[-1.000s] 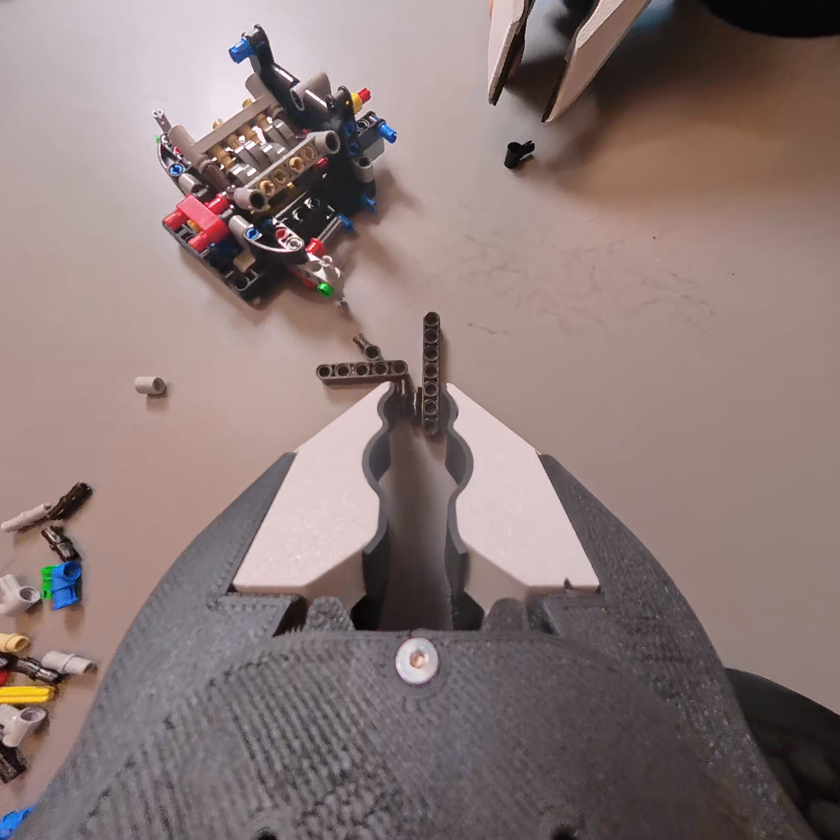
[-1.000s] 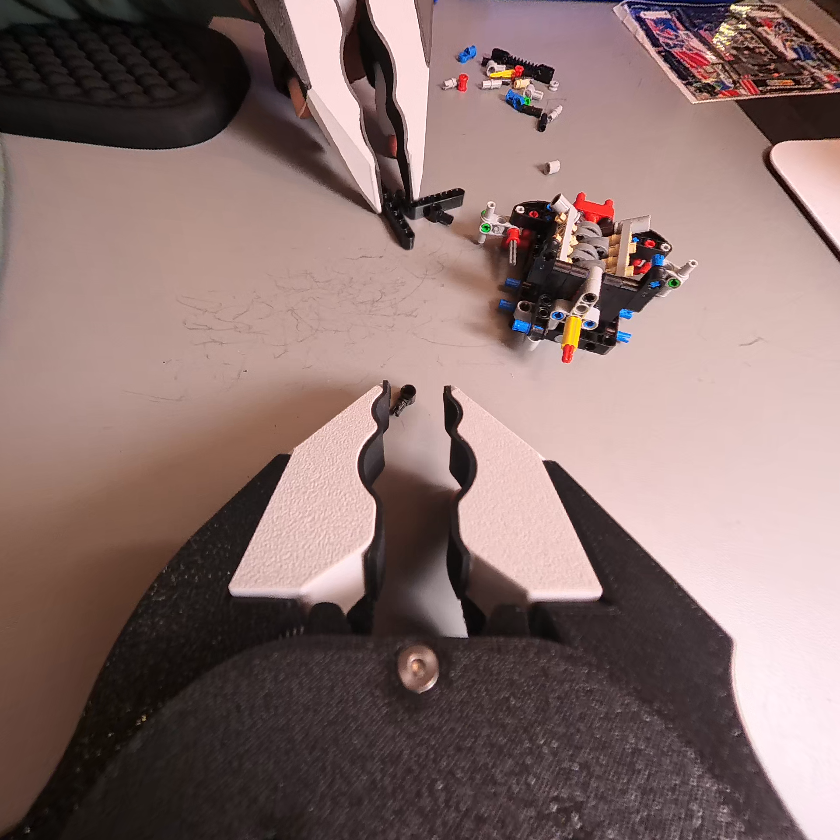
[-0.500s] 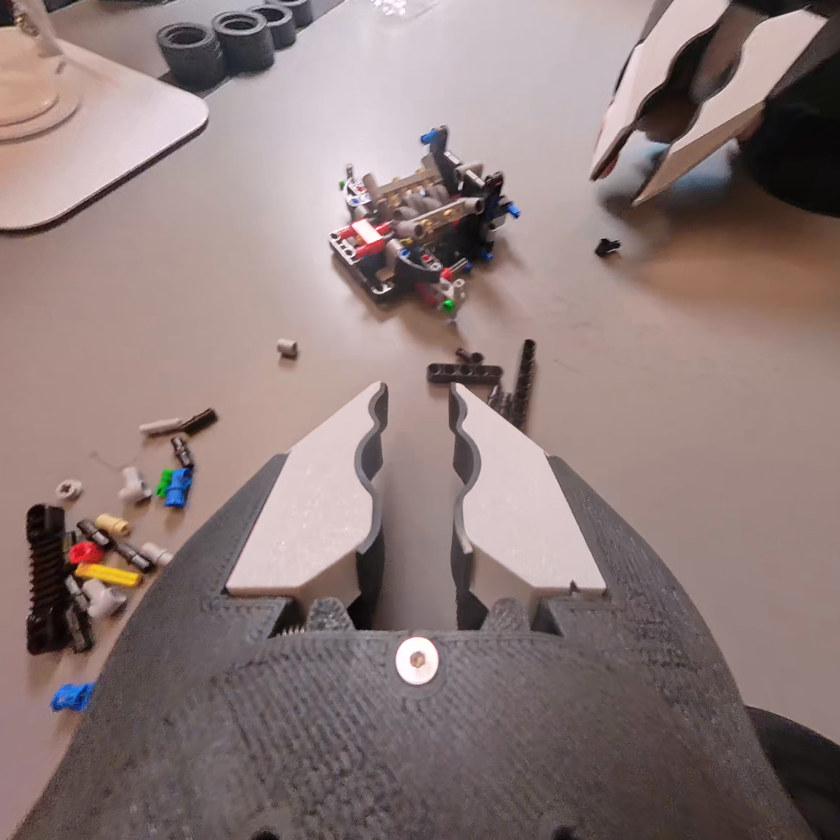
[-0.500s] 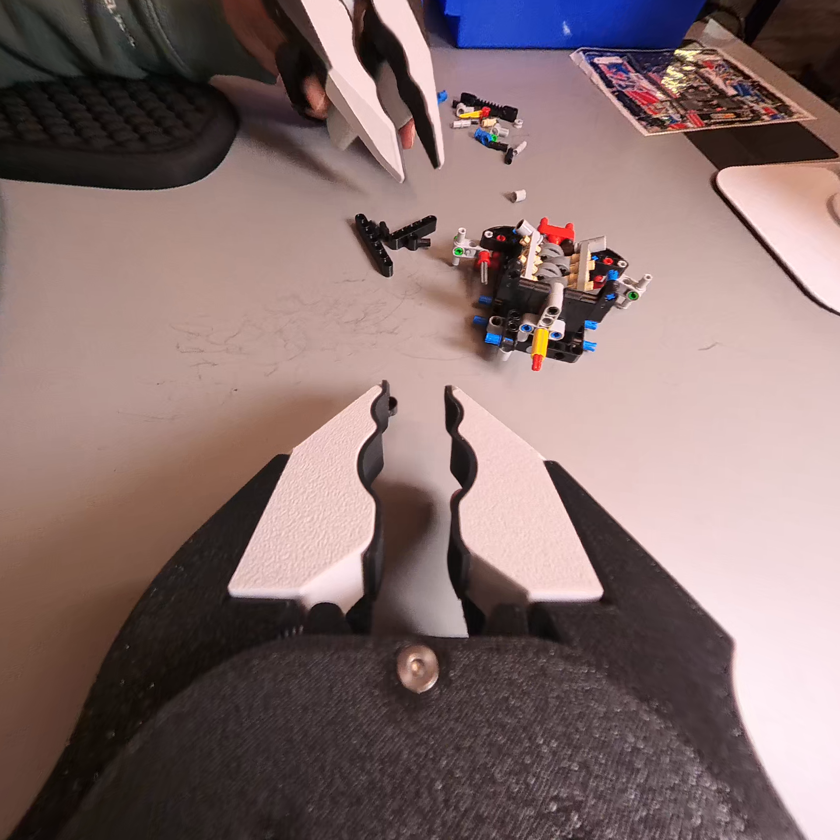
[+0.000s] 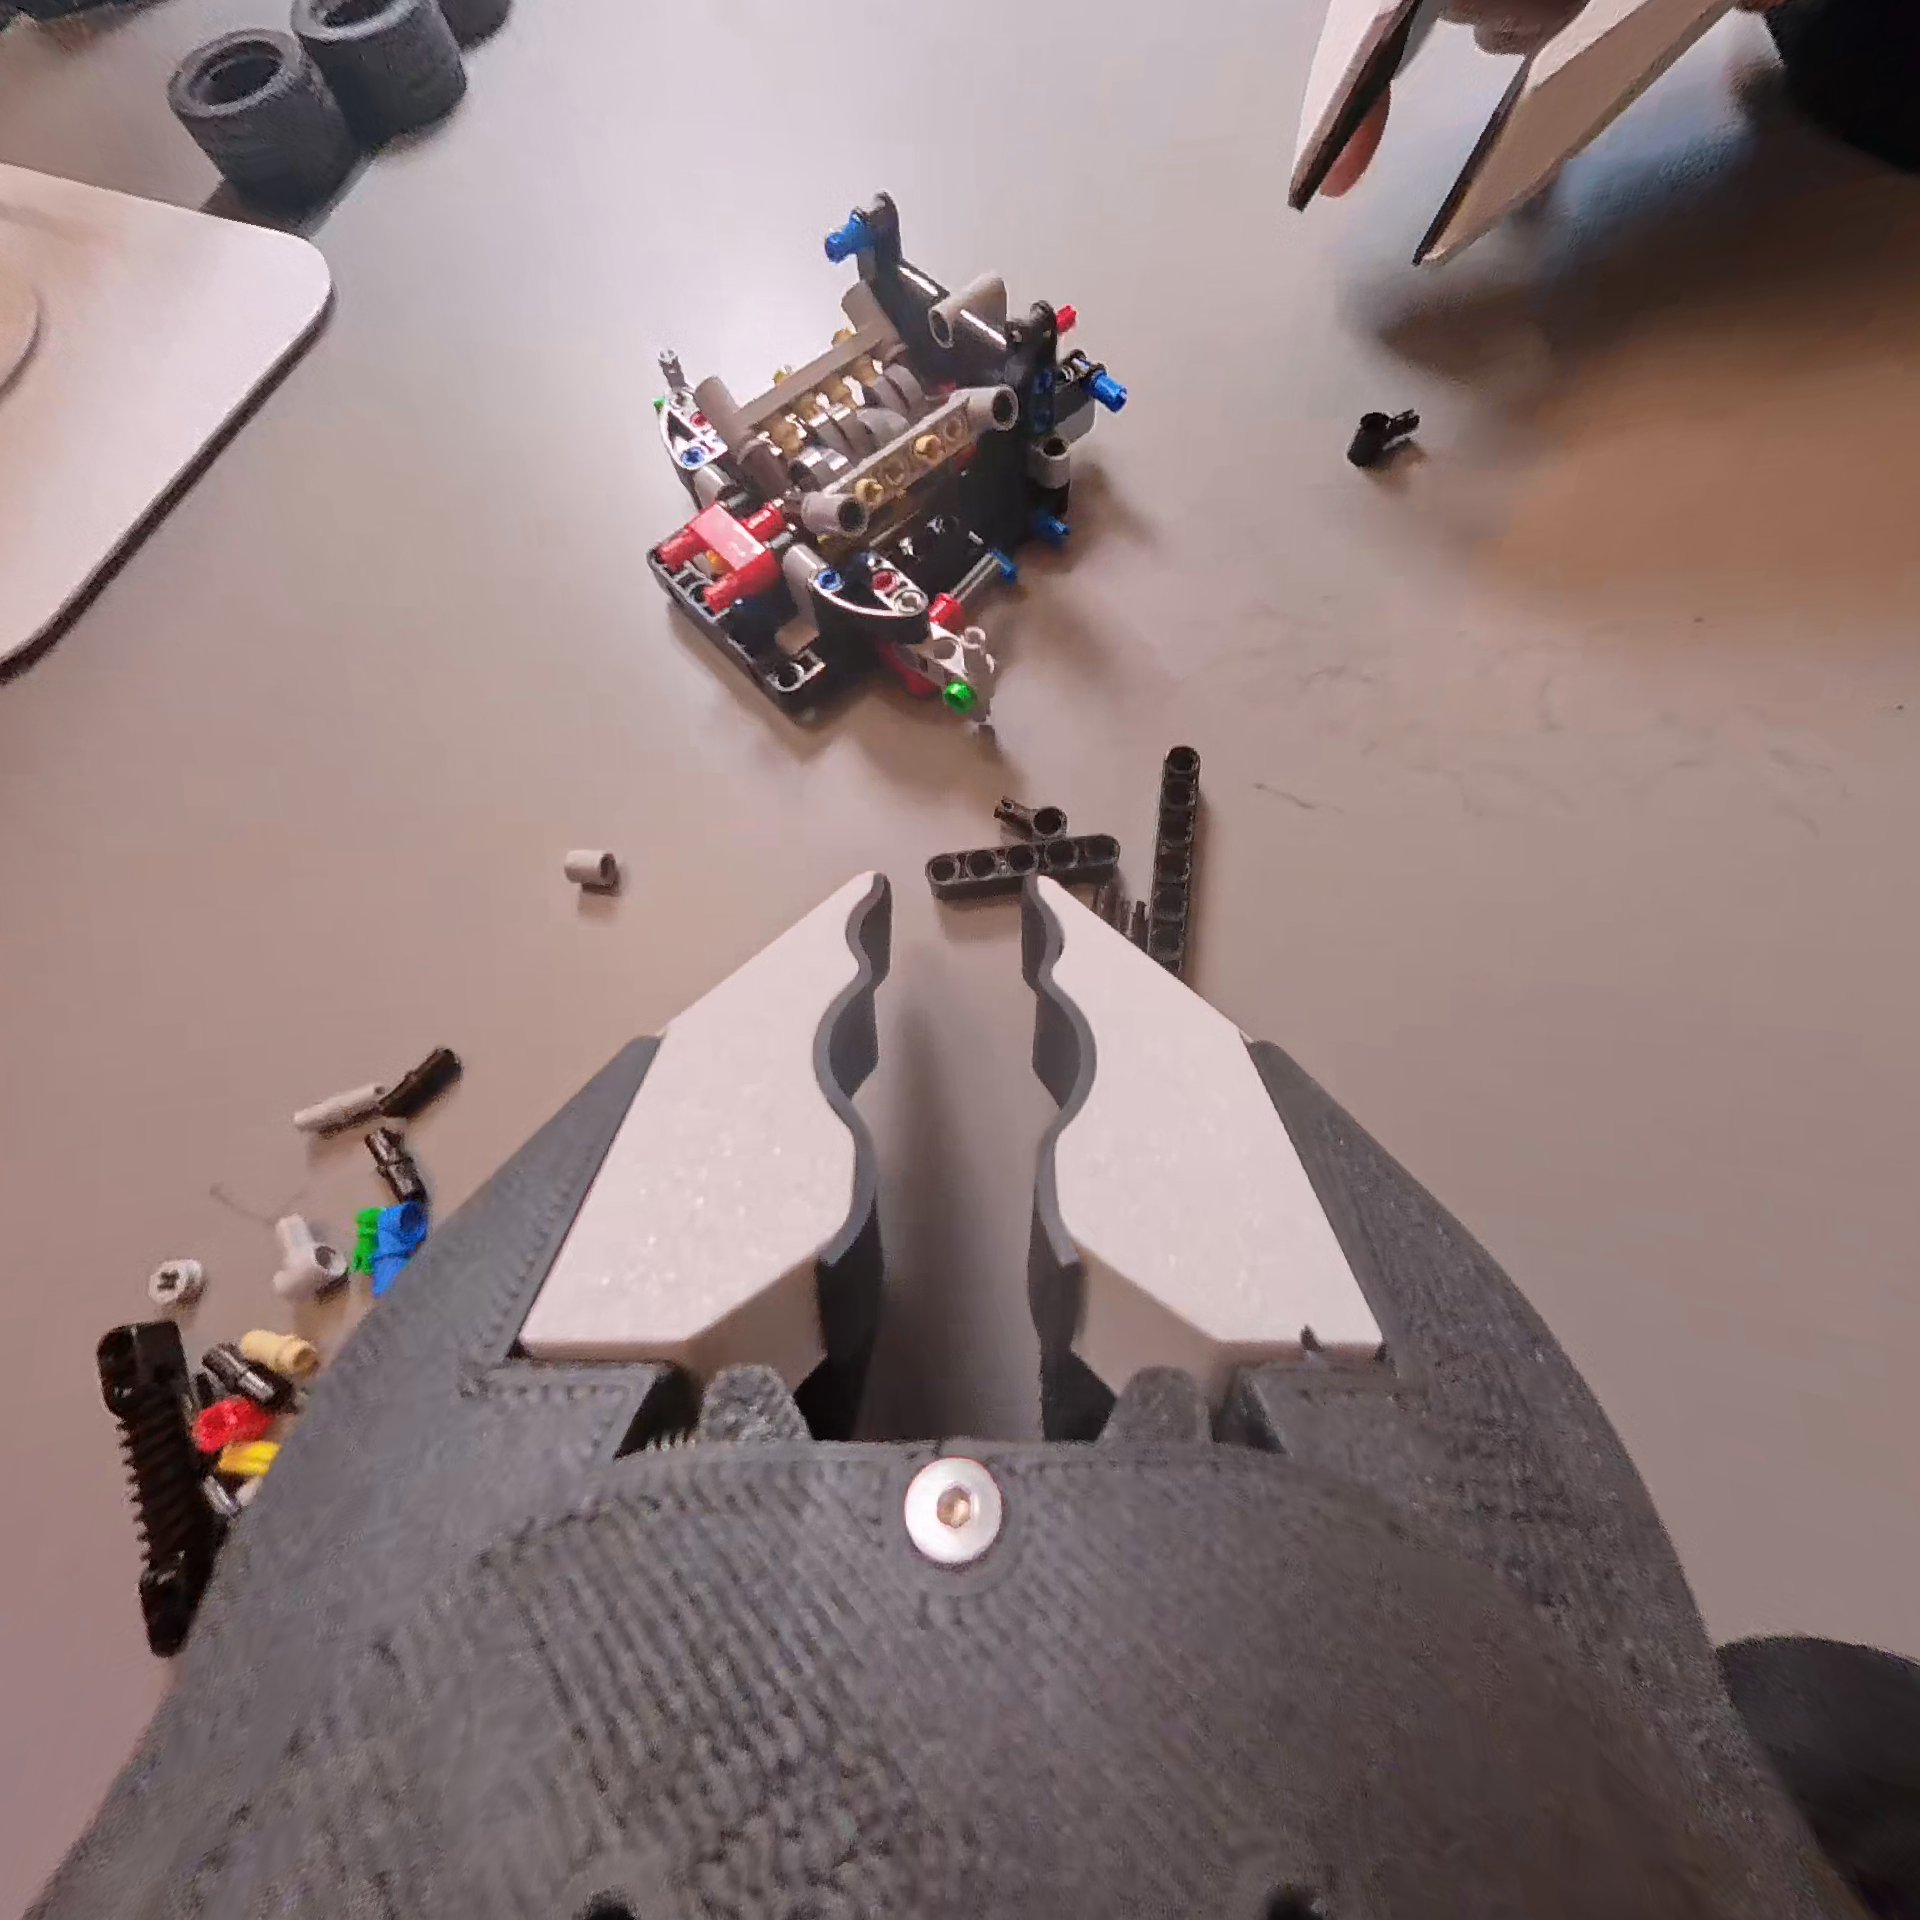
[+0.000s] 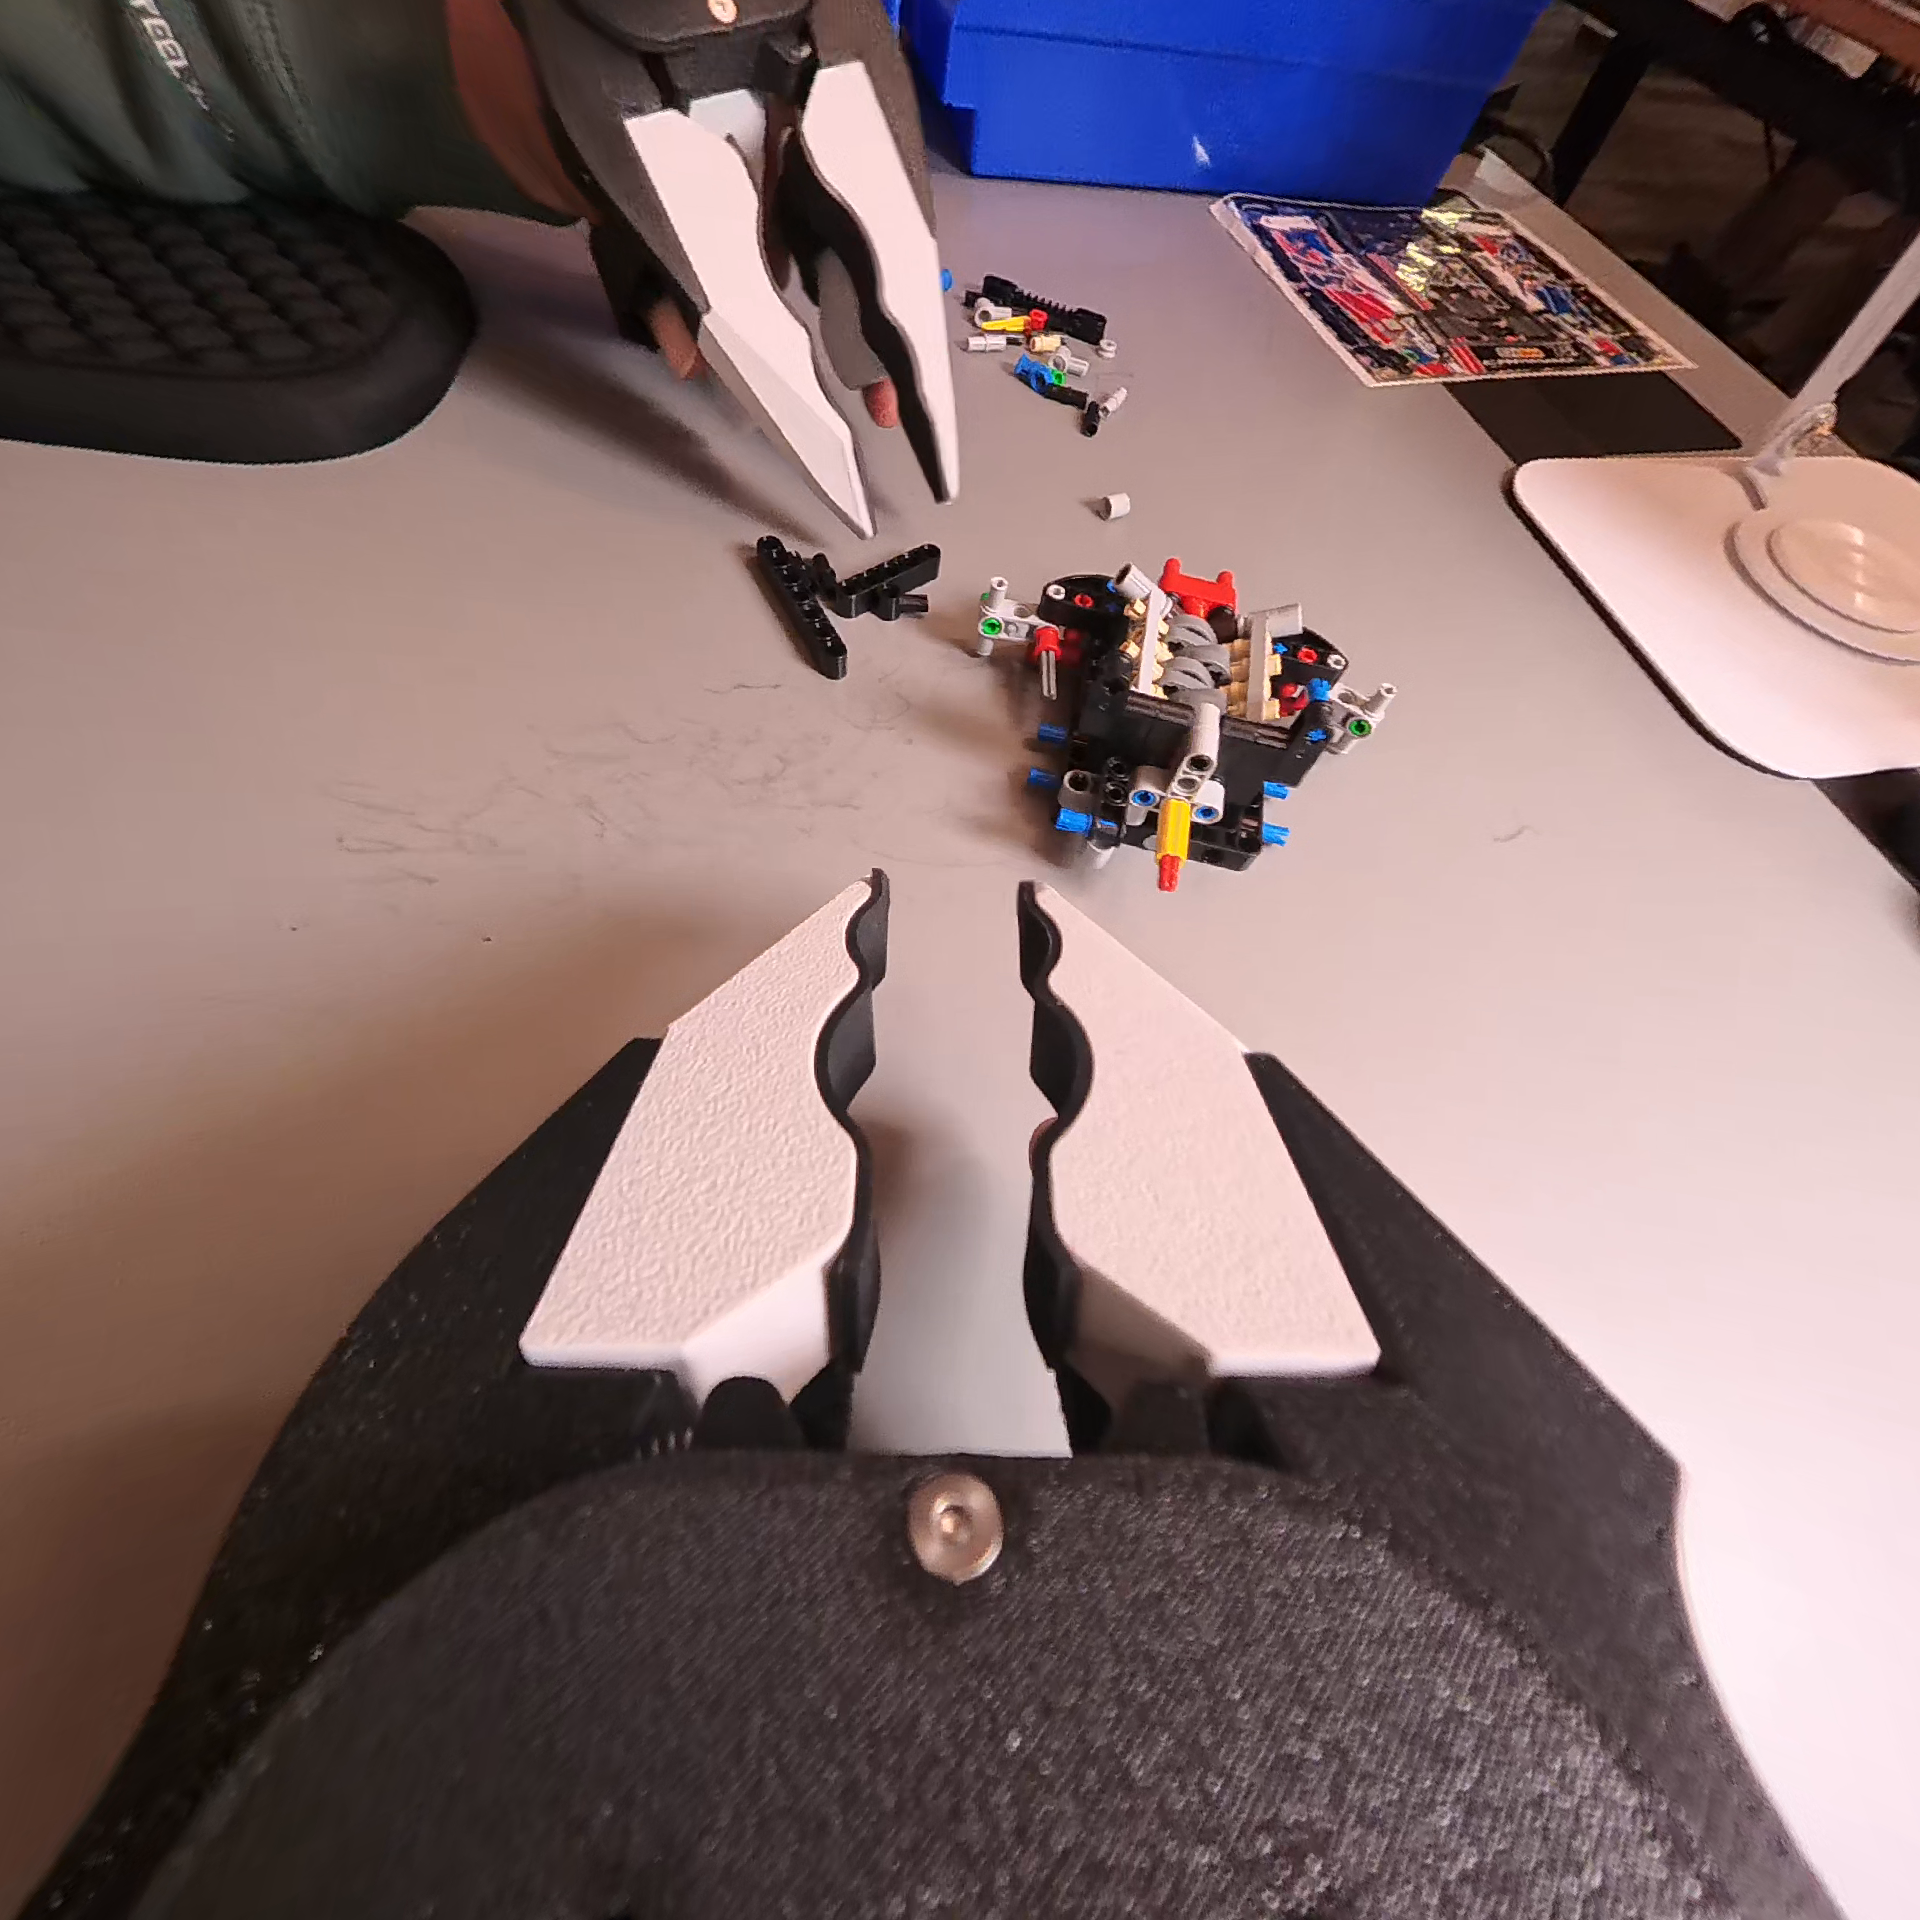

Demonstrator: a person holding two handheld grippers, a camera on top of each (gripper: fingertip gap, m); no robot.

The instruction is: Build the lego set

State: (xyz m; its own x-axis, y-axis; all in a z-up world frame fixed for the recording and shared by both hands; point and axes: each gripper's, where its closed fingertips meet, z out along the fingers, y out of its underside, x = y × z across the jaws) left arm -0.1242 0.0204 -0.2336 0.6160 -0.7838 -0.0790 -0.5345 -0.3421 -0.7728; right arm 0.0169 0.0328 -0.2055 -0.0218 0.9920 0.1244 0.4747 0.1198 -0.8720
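Clearly we are only partway: the half-built lego model stands on the table, black beams and loose pieces near it, both our left gripper and right gripper spread, empty.

Black beams, a multicoloured lego build, a blue bin, a grey table.
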